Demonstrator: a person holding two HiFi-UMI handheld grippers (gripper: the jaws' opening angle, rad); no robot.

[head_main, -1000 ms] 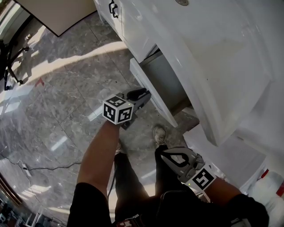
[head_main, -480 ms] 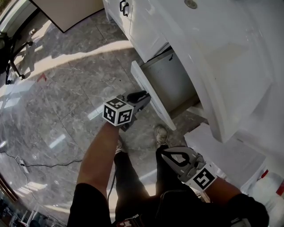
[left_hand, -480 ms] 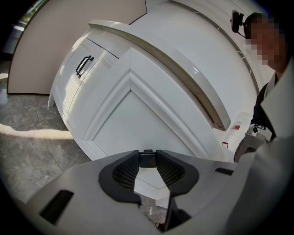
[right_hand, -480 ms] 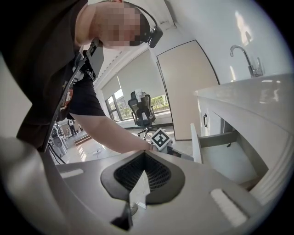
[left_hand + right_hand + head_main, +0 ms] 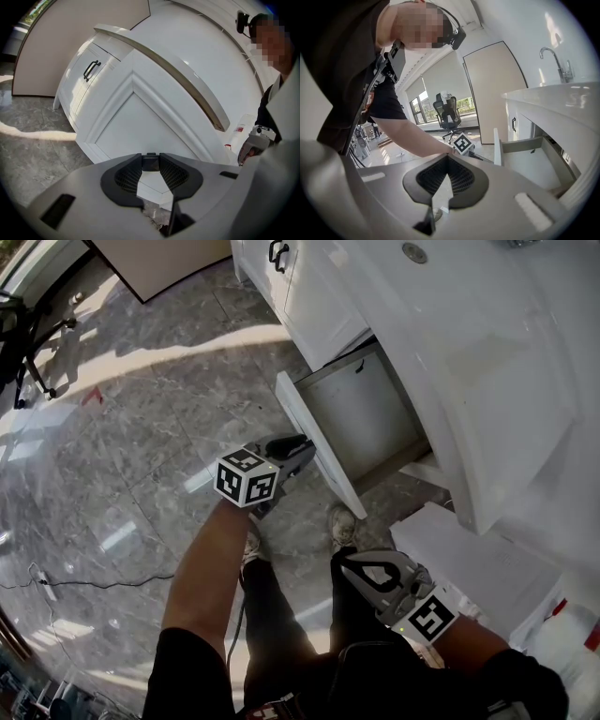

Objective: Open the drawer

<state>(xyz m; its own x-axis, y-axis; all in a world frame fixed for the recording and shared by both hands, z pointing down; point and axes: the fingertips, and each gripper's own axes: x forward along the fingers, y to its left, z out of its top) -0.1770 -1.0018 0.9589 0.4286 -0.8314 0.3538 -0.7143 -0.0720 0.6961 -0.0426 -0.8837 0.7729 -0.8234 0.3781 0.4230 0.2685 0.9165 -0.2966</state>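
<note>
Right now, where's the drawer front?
Head view, centre: the drawer front stands pulled out below the white counter, with the left gripper on its handle.

A bright, office-like room fitted out as a washroom corner. A white sink cabinet (image 5: 319, 296) with black handles (image 5: 278, 253), one drawer (image 5: 370, 409) pulled out, carries a glossy white basin with a drain (image 5: 413, 252) and a chrome tap (image 5: 555, 61). Grey marble-look tiles cover the floor (image 5: 141, 427), where a loose cable (image 5: 84, 582) lies. An office chair (image 5: 447, 112) stands before tall windows (image 5: 426, 105) with roller blinds.
</note>
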